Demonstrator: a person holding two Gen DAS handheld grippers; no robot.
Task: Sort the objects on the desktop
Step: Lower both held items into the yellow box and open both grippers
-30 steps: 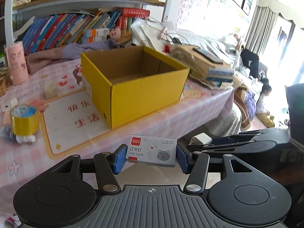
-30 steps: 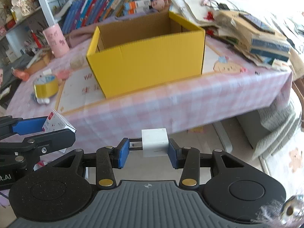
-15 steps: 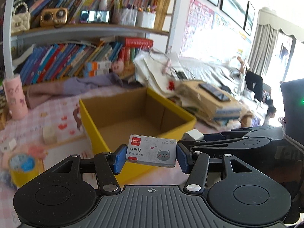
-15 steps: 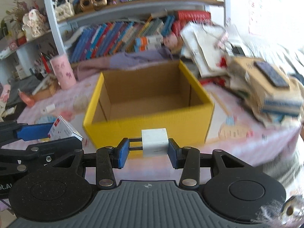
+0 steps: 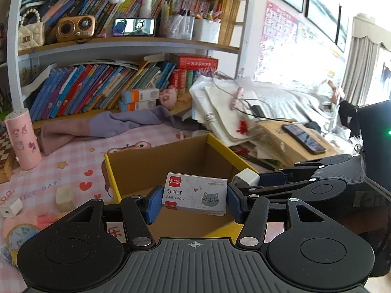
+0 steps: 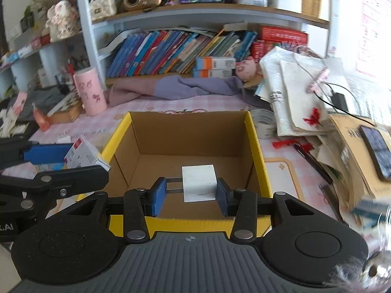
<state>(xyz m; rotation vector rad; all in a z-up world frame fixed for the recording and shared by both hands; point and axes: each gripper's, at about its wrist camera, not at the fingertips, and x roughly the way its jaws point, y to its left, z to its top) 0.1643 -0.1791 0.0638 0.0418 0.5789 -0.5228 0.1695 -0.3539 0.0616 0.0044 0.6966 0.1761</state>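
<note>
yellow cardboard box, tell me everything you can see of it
The yellow cardboard box is open-topped, yellow outside and on its rim, plain brown corrugated card inside. It stands upright on the pink checked tablecloth, and nothing lies on the part of its floor that shows. The right gripper holds a white charger block above its opening; the left gripper holds a staples box over its near left edge. Neither visibly touches it.

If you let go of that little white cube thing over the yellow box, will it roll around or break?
Probably neither. The small white plastic cube has flat faces and square edges, so it should land and sit rather than roll. It looks hard and solid, held firmly by the right gripper, so a short drop into the yellow cardboard box seems unlikely to hurt it.
</note>
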